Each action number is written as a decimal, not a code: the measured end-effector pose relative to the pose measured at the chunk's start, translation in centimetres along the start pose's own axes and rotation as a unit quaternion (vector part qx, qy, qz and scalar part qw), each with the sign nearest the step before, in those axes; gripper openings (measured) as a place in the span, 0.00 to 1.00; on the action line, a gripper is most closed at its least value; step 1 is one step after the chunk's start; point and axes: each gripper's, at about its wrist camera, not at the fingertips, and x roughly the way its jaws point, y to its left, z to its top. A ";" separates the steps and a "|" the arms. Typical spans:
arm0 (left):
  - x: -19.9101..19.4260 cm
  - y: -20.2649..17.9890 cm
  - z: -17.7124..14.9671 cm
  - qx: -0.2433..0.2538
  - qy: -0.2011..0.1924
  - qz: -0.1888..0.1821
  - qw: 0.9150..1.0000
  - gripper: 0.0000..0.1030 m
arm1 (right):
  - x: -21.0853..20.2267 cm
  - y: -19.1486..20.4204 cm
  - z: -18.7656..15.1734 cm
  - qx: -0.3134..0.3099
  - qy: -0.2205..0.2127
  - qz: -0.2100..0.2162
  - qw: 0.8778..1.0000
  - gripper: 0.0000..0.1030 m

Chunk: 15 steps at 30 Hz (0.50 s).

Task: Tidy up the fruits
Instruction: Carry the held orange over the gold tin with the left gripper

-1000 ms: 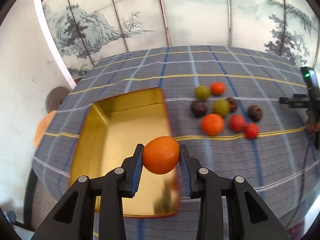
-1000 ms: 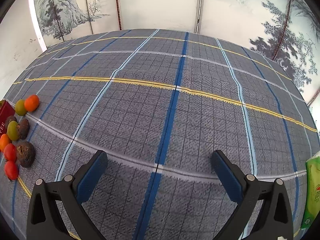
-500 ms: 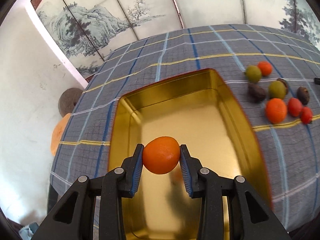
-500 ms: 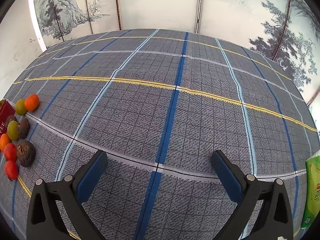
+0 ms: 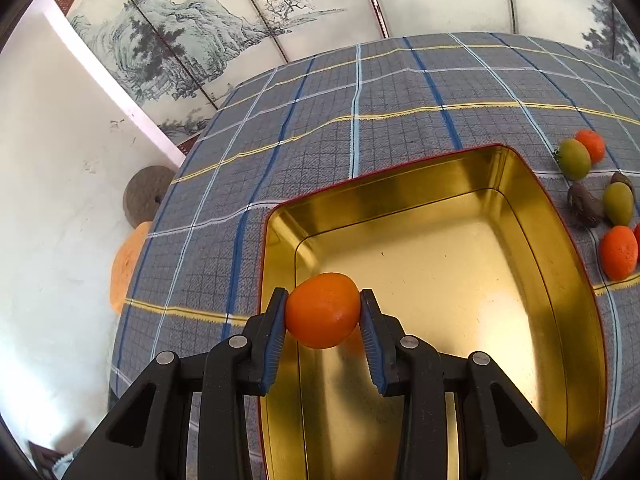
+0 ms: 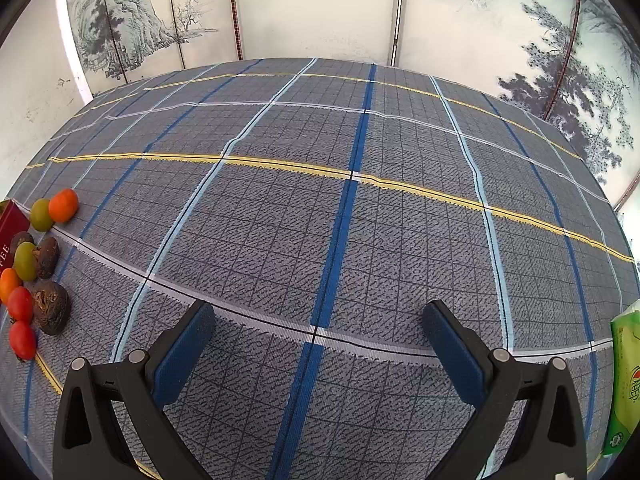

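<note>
My left gripper (image 5: 323, 312) is shut on an orange (image 5: 322, 309) and holds it above the near left corner of the gold tin tray (image 5: 400, 184). The tray is empty inside. Several loose fruits lie on the cloth right of the tray: an orange (image 5: 618, 252), green fruits (image 5: 574, 159), a small orange (image 5: 590, 144) and a dark brown fruit (image 5: 584, 204). My right gripper (image 6: 318, 326) is open and empty over bare cloth. The same fruit cluster (image 6: 28, 264) shows at the far left of the right wrist view.
The table has a grey plaid cloth (image 6: 340, 200). A green packet (image 6: 624, 376) lies at the right edge. A round stone (image 5: 146, 194) and an orange cushion (image 5: 126, 268) sit beyond the table's left edge. Painted screens stand behind.
My left gripper has carried the orange leftward, from over the tray's right side to its left side. The loose fruits slid to the right edge of its view. The right gripper has not moved.
</note>
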 end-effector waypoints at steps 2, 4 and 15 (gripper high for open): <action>0.3 0.0 0.2 0.004 0.001 0.003 1.000 0.36 | 0.0 0.0 0.0 0.000 0.000 0.000 1.000 1.00; 0.5 -0.3 0.4 0.009 0.000 0.005 1.000 0.36 | 0.0 0.0 0.0 0.000 0.000 0.000 1.000 1.00; 2.5 -0.3 1.2 0.010 0.018 0.004 1.000 0.37 | 0.0 0.0 0.0 0.000 0.000 0.000 1.000 1.00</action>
